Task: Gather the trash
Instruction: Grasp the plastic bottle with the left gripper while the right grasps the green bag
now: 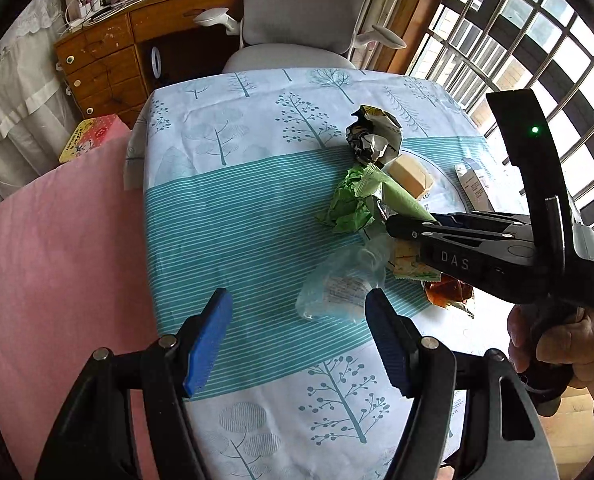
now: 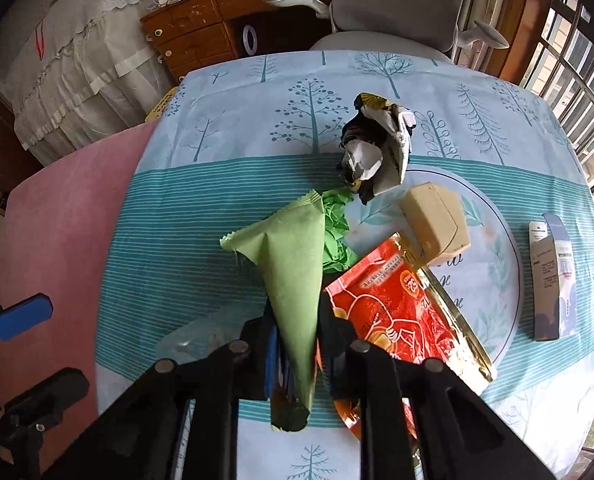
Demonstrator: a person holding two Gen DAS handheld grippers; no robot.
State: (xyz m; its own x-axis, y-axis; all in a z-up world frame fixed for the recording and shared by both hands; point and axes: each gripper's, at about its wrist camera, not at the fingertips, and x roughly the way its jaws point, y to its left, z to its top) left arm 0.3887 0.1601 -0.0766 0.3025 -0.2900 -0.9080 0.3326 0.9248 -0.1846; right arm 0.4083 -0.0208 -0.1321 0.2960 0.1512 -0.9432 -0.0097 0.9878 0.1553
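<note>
My right gripper [image 2: 297,344] is shut on a light green wrapper [image 2: 293,272], whose pointed end sticks up between the jaws. In the left wrist view that gripper [image 1: 393,226] reaches in from the right over the trash pile, held by a hand [image 1: 557,340]. My left gripper [image 1: 297,340] stands open, blue pads wide apart, just short of a clear plastic bag [image 1: 337,288]. On the cloth lie a red snack packet [image 2: 401,308], crumpled green paper [image 2: 337,232] and a crumpled black-and-white wrapper [image 2: 377,148].
A beige box [image 2: 437,224] and a white carton [image 2: 553,280] lie on the tree-print tablecloth [image 1: 237,220]. A grey chair [image 1: 297,8] stands at the far edge, a wooden desk [image 1: 109,52] behind. Pink fabric [image 1: 57,260] borders the left, window bars [image 1: 537,40] the right.
</note>
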